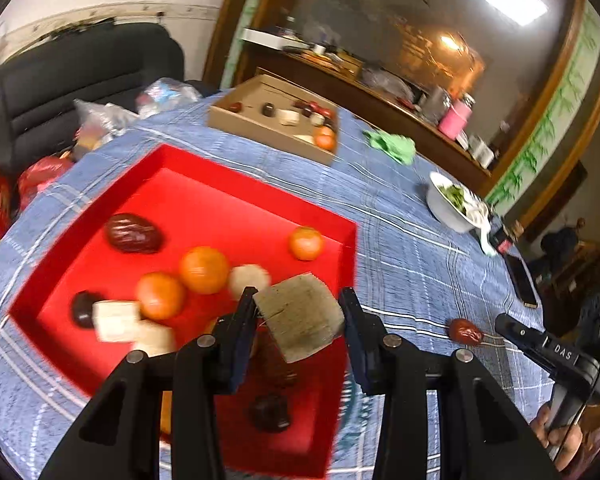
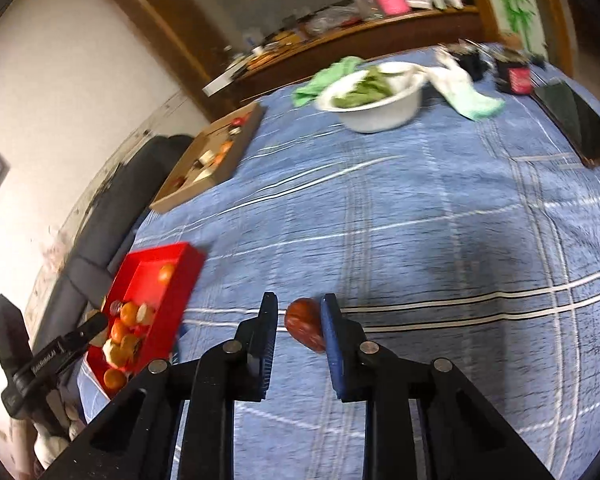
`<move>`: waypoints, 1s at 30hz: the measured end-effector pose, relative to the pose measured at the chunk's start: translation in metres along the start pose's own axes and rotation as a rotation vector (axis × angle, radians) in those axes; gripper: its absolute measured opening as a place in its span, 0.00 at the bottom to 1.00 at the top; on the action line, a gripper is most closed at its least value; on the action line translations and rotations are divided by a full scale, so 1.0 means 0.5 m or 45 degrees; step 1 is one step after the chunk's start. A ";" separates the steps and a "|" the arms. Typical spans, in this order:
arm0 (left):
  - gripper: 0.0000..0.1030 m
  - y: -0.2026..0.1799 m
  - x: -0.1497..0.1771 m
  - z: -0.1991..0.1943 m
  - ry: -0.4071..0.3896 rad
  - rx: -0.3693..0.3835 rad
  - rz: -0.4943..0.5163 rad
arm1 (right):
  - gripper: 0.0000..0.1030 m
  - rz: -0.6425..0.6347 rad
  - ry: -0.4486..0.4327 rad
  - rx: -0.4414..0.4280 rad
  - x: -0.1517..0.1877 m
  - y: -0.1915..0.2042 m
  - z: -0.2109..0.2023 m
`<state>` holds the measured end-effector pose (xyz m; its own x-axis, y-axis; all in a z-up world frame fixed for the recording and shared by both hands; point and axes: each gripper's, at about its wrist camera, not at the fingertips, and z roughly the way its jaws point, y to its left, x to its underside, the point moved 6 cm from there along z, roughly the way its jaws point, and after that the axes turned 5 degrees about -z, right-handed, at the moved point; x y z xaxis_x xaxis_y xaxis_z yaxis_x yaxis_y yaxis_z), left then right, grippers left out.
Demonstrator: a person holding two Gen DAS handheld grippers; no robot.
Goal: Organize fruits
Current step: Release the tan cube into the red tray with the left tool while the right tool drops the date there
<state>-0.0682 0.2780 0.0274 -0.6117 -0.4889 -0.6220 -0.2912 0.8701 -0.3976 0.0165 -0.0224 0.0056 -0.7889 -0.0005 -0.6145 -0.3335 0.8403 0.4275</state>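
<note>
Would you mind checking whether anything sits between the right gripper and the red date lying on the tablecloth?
Nothing visible does. The red date already lies between the open jaws of the right gripper, against the right-hand one, on bare tablecloth.

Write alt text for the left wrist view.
The left gripper holds a pale block between its fingers above a red tray of oranges, dates and pale chunks on a blue plaid tablecloth. A cardboard box sits beyond.

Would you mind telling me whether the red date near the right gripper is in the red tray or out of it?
Out: the red date lies on the blue tablecloth, between the open right gripper fingers, apart from the red tray.
</note>
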 end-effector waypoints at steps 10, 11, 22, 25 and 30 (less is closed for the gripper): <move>0.38 0.063 0.003 -0.039 -0.019 0.040 -0.075 | 0.70 -0.238 0.074 0.096 0.033 0.090 0.041; 0.38 0.064 0.006 -0.036 -0.013 0.040 -0.077 | 0.70 -0.241 0.087 0.096 0.040 0.094 0.048; 0.38 0.085 0.019 -0.026 0.012 0.028 -0.101 | 0.28 -0.290 0.165 0.162 0.071 0.129 0.128; 0.39 0.095 0.014 -0.025 0.012 0.041 -0.125 | 0.24 -0.304 0.148 0.165 0.069 0.135 0.118; 0.39 0.115 0.010 -0.016 0.028 0.055 -0.176 | 0.18 -0.343 0.128 0.123 0.057 0.168 0.094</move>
<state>-0.0939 0.3263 0.0069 -0.5842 -0.6019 -0.5445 -0.3418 0.7909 -0.5076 -0.0098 0.0738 -0.0071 -0.7272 -0.2800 -0.6267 -0.4910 0.8502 0.1899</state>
